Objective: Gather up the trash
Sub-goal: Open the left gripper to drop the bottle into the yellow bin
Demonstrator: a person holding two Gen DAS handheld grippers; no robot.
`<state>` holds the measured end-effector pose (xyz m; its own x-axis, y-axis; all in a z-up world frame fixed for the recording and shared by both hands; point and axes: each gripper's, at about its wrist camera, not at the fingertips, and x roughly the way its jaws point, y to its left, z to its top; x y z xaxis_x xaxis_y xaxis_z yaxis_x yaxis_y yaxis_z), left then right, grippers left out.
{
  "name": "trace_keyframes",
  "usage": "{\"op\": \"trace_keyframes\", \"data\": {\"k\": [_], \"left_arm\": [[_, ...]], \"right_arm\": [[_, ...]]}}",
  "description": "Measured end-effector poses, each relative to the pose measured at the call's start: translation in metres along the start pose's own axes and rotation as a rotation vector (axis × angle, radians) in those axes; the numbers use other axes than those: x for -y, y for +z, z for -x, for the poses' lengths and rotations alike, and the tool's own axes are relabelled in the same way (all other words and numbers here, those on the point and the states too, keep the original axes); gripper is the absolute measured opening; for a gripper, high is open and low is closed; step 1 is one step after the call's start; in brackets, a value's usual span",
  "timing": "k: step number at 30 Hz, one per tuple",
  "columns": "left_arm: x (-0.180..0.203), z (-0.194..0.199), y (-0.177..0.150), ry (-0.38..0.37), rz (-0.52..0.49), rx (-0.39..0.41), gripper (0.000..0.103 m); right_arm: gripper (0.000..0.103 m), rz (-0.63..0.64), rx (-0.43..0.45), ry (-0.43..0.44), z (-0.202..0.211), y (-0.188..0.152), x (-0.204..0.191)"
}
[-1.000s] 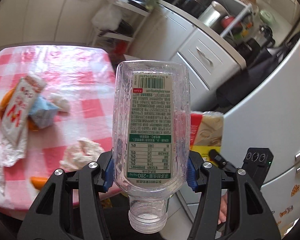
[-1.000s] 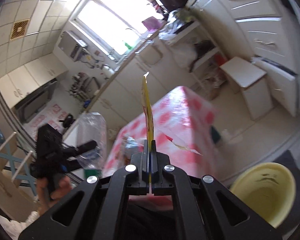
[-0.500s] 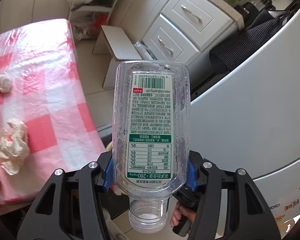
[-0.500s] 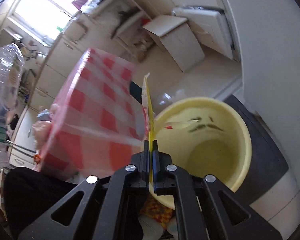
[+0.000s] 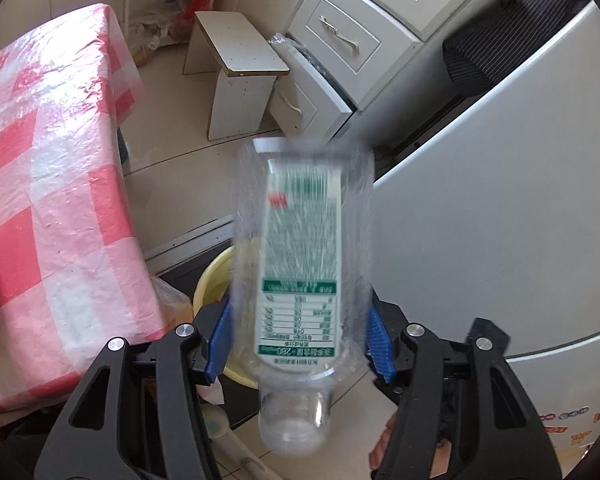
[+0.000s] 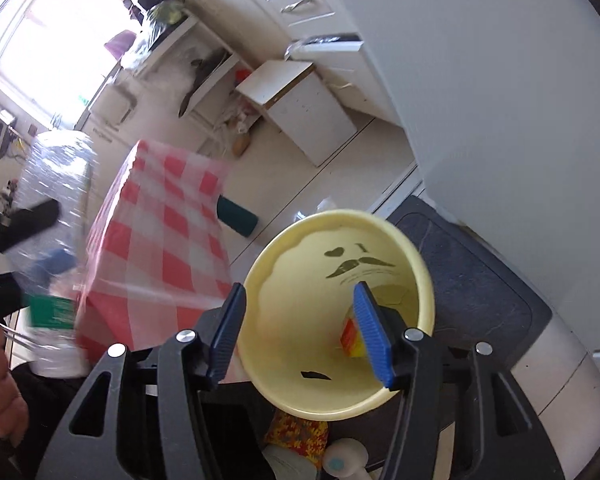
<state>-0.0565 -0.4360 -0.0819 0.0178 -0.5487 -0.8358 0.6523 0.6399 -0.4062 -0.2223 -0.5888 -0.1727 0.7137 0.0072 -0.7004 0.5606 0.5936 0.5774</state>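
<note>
The right gripper (image 6: 298,330) hangs right over the mouth of the yellow bin (image 6: 422,268), its jaws opening with nothing between them, and a yellow-and-red wrapper (image 6: 350,336) lies inside the bin just behind the right blue pad. Over on the other side, the left gripper (image 5: 298,338) has its pads pressed on a clear plastic bottle (image 5: 300,268), mouth end toward the camera, green-and-white label blurred with motion. Below and behind that bottle the yellow bin's rim (image 5: 208,276) peeks out, tucked against the corner of the table with the red-checked cloth (image 5: 56,184), with the pale fridge (image 5: 500,200) close on the far side. Now the risk, as I read it: the bottle is wide and slick, gripped only near its shoulder, so a hurried tilt could swing it loose short of the bin and send it rolling across the floor; or it could clip the rim and bounce out, since the right gripper occupies the opening. Compared with a second ago, the right jaws were pinched flat on the wrapper high above the table, and the left gripper was looking across the tabletop litter, not down at the bin.
</note>
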Motion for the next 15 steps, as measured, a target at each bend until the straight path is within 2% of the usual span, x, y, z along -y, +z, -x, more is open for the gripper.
{"op": "trace_keyframes", "data": {"k": [5, 10, 15], "left_arm": [[0.001, 0.005, 0.000, 0.065, -0.034, 0.039, 0.064], [-0.003, 0.025, -0.002, 0.190, -0.059, 0.134, 0.075], [-0.006, 0.046, -0.007, 0.256, -0.081, 0.218, 0.080]], "right_arm": [[0.056, -0.009, 0.016, 0.011, 0.006, 0.004, -0.003], [0.059, 0.017, 0.034, 0.025, 0.012, 0.005, -0.017], [0.061, 0.052, 0.040, 0.039, 0.016, 0.004, -0.033]]}}
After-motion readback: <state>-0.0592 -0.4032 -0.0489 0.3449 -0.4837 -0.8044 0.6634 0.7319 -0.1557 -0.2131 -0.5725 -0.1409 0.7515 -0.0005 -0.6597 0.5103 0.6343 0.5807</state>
